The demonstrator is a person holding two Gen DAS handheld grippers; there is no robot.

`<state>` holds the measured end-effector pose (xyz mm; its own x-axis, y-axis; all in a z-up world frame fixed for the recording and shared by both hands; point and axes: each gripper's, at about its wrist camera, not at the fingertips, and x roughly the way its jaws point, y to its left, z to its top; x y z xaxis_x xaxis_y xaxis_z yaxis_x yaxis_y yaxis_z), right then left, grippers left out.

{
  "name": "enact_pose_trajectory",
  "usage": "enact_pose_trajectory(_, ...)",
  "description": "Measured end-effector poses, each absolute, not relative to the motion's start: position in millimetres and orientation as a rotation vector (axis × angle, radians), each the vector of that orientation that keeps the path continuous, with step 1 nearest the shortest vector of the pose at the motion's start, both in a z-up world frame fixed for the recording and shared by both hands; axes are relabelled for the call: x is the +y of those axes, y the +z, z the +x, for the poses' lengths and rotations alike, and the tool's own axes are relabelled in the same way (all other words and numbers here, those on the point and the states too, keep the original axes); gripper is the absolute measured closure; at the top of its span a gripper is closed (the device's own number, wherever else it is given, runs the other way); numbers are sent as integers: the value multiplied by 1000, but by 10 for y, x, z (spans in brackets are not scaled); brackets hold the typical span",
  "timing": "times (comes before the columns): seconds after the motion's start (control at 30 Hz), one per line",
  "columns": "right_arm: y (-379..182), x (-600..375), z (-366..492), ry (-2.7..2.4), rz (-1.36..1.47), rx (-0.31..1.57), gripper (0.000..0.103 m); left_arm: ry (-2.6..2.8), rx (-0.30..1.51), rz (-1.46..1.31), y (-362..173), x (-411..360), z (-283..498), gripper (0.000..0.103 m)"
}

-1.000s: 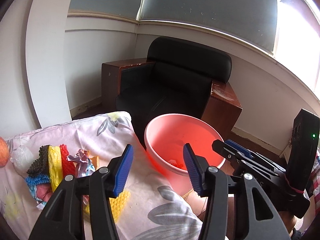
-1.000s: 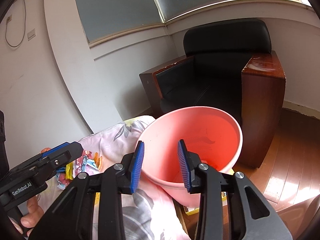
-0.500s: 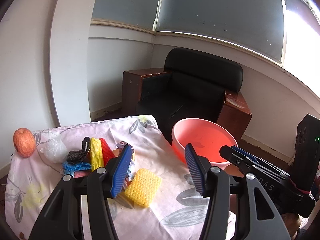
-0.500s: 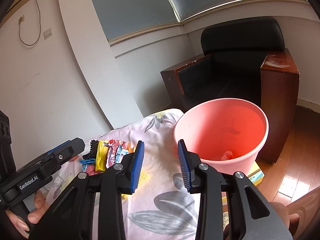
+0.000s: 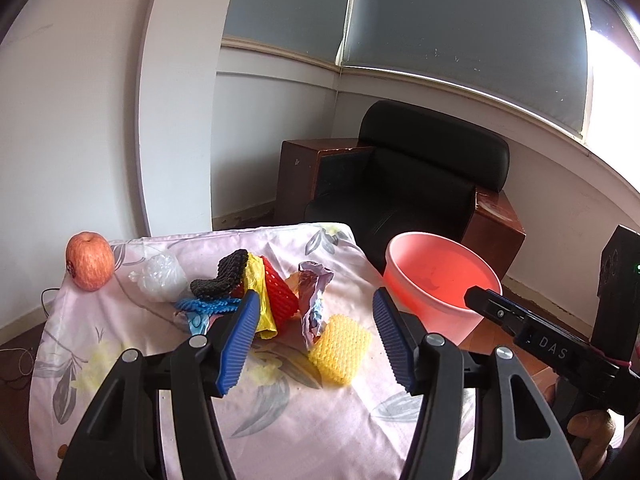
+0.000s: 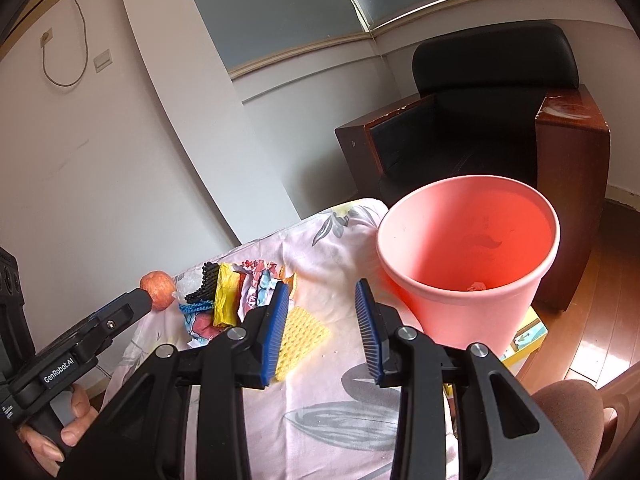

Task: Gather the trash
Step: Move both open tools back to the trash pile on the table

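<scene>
1. Both tongs are empty: the left gripper (image 5: pixel 316 334) has just been opening, its blue ribbed pads wide apart with nothing between them, and the right gripper (image 6: pixel 322 330) stands partly open, also clamping nothing.
2. Nearest the left pads lies the yellow foam-mesh fruit sleeve (image 5: pixel 340 347) on the floral pink tablecloth (image 5: pixel 312 408), apart from the heap of coloured mesh sleeves and crumpled wrappers (image 5: pixel 256 288).
3. It looks feather-light, soft and squashy, so it should not slip; pinching across its short width seems best.
4. Just off the table edge waits the pink plastic bucket (image 6: pixel 468 256).
</scene>
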<state>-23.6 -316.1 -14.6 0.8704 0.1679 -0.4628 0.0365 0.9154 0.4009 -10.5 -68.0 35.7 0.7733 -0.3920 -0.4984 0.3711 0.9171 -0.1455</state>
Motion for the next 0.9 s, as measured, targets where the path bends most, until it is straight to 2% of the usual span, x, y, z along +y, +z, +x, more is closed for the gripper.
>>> enact_pose_trajectory(0.57, -240, -2999, -165, 111, 385, 544, 68, -329, 592, -55, 111, -334, -92, 45)
enact_pose_trajectory(0.9, -446, -2878, 16, 179, 406, 630, 68, -295, 625, -15, -101, -272, -95, 45)
